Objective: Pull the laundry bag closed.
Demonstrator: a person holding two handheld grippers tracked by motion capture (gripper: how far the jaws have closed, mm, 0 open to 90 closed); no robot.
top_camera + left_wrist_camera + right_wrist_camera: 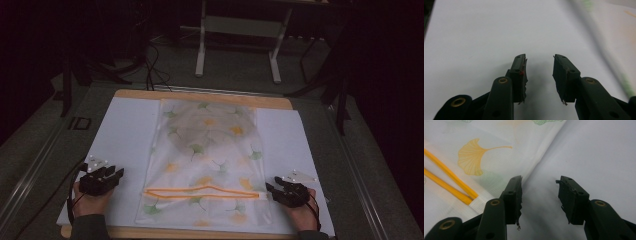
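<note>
A white mesh bag [207,160] printed with yellow and green ginkgo leaves lies flat on the white sheet [125,135]. An orange zipper [200,192] runs across its near end, partly parted. My left gripper [116,173] rests on the sheet left of the bag, jaws open and empty [539,67]. My right gripper [271,189] sits at the bag's near right corner, open, with nothing between its jaws [539,190]. In the right gripper view the bag's edge [506,162] and the zipper end [461,190] lie just left of the jaws.
The white sheet covers a wooden board [200,95] whose edge shows at the far side. Beyond it stand a white table frame [240,45], dark floor and cables [155,65]. Bare sheet lies on both sides of the bag.
</note>
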